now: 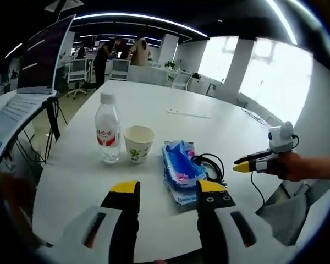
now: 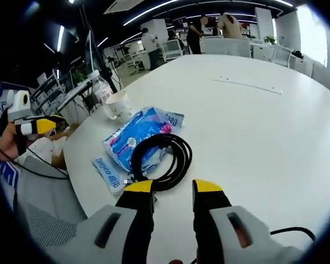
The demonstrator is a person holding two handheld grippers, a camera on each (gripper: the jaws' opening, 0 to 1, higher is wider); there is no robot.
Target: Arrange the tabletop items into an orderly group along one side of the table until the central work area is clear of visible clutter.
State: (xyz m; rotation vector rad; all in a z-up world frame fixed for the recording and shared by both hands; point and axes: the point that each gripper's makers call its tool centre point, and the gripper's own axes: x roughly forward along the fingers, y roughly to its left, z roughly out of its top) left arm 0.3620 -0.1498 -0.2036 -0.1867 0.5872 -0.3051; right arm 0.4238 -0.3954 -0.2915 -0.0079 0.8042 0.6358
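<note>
White table (image 1: 170,104): one, its near edge cut off below both pairs of jaws.
Hard to make out: print on the blue packet (image 1: 180,166).
Counts: one water bottle (image 1: 108,130), one paper cup (image 1: 138,143), one blue packet, one black cable coil (image 2: 164,157).
Packet axis: runs away from the left gripper (image 1: 168,188), just ahead of its right jaw.
Cable: just ahead of the right gripper (image 2: 173,187).
Left gripper: jaws parted, holding nothing.
Right gripper: jaws parted, nothing between them.

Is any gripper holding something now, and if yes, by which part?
Nothing is held. The left gripper is open over bare table; the right gripper is open just short of the coiled black cable.
</note>
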